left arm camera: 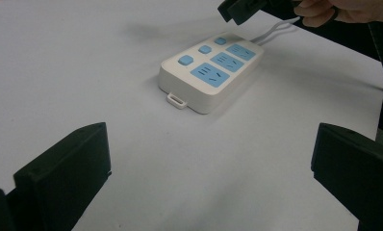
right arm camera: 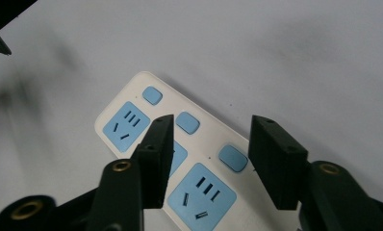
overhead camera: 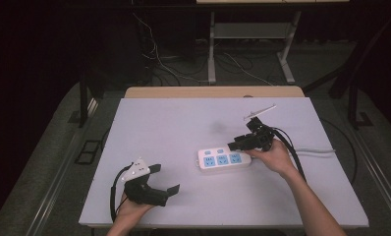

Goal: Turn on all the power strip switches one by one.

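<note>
We see the power strip (overhead camera: 224,159) lying flat on the table (overhead camera: 174,128), directly under our right tongs (overhead camera: 240,143), half spread and empty; left tongs (overhead camera: 165,180) rest well apart, widely spread.

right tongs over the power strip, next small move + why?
Probably lower the right tongs onto the power strip: they hang partly open above its blue switch buttons, pads touching nothing. The left tongs rest open, well clear on the table.
</note>
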`<act>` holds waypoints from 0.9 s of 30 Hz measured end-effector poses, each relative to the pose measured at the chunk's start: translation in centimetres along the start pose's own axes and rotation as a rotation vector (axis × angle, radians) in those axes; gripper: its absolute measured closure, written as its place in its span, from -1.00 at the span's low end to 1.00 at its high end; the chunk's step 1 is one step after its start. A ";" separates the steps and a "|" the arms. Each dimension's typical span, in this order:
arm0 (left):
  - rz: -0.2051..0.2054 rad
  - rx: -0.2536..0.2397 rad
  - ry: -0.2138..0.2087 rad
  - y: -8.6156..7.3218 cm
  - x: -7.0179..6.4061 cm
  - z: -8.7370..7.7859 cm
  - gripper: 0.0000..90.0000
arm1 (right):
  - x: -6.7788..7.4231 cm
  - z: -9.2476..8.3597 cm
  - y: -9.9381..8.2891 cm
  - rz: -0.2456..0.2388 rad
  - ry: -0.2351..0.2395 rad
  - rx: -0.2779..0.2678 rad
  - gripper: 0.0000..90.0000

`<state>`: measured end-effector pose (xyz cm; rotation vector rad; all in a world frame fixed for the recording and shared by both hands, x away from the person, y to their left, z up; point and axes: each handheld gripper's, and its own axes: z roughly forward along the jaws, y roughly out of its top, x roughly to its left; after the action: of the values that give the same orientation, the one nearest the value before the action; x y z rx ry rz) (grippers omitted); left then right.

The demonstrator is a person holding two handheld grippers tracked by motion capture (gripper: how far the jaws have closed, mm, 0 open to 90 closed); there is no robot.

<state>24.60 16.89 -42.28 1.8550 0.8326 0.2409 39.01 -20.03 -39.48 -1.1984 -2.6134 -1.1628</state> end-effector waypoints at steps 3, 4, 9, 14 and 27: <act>0.002 0.001 0.000 0.0 0.0 0.0 -1.00 | -0.1 0.1 0.0 -0.005 0.004 -0.005 0.48; 0.001 0.001 -0.001 0.0 0.0 0.0 -1.00 | -0.1 0.1 0.0 -0.005 0.004 -0.005 0.48; 0.001 0.000 -0.001 0.0 0.0 0.0 -1.00 | -0.3 0.3 -0.1 -0.007 -0.006 0.004 0.82; 0.001 0.000 -0.002 0.0 0.0 0.1 -1.00 | -0.5 0.4 -0.1 -0.014 -0.019 0.016 1.00; -0.001 0.000 -0.003 0.0 0.0 0.0 -1.00 | -0.7 1.4 -0.2 -0.014 -0.020 0.034 1.00</act>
<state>24.63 16.87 -42.33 1.8546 0.8317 0.2376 39.75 -19.67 -40.79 -1.1940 -2.6489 -1.1103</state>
